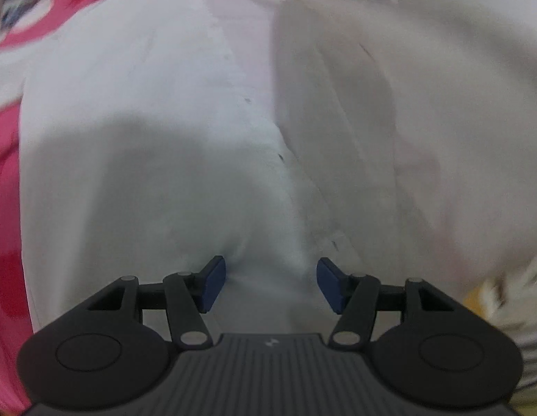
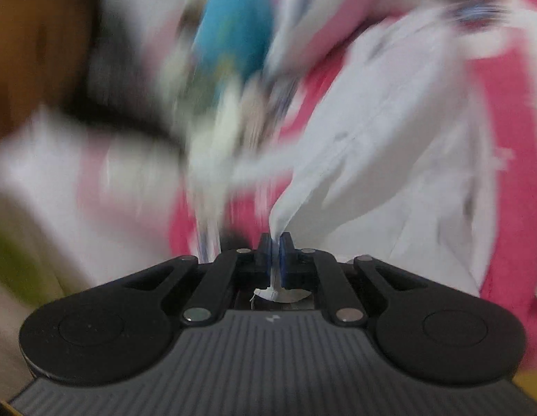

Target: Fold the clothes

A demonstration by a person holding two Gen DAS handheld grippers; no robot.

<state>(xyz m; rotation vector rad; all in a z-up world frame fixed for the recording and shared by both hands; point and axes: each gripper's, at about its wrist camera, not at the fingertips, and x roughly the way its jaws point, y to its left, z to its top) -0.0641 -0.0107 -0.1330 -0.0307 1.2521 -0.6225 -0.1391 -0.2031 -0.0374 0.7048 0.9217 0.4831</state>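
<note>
Right wrist view: right hand-held gripper point(image 2: 275, 246) clamped on white garment point(image 2: 389, 159) edge; left hand-held gripper point(image 1: 271, 277) apart over white cloth, gripping nothing

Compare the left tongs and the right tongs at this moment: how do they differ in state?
The left tongs stand open over the white garment, gripping nothing; the right tongs are shut on a pinch of white cloth. The left view is fairly sharp; the right view is motion-blurred. Both have blue pads.
</note>
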